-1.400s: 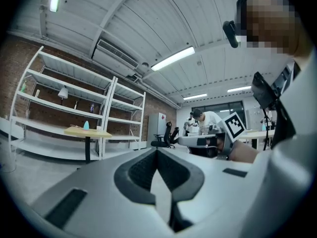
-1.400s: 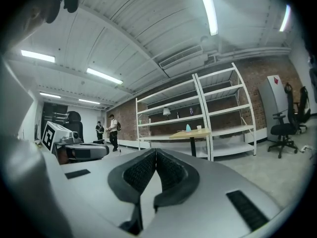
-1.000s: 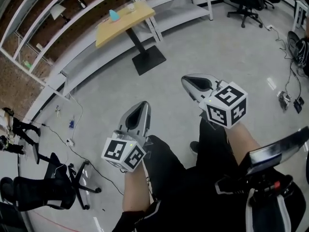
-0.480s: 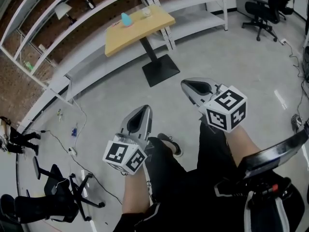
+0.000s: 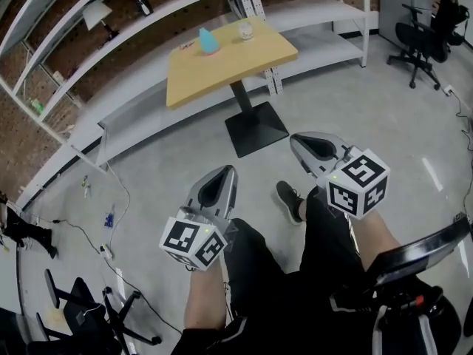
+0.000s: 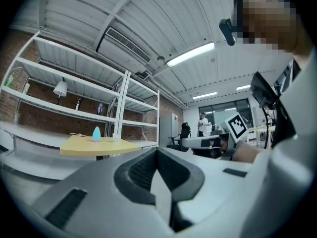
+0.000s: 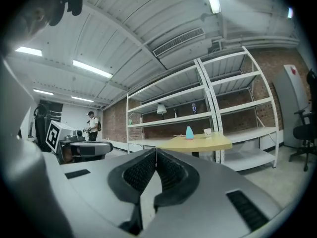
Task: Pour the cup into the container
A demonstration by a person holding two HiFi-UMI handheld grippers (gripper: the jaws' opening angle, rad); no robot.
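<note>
On the desk point(image 5: 222, 69) the cup point(image 5: 244, 30) and the blue object point(image 5: 209, 41) beside it are too small in every view to tell what either holds. The desk's post is partly hidden under its top in the head view, and its foot sits behind the body of the left tongs point(image 6: 158, 155) in the left gripper view. Each hand is hidden under its marker cube point(image 5: 192, 241). An office chair point(image 5: 431, 28) at the upper right and another chair point(image 5: 81, 313) at the lower left are cut off by the head view's edges. Items on the shelf point(image 5: 148, 21) are too small to identify.
</note>
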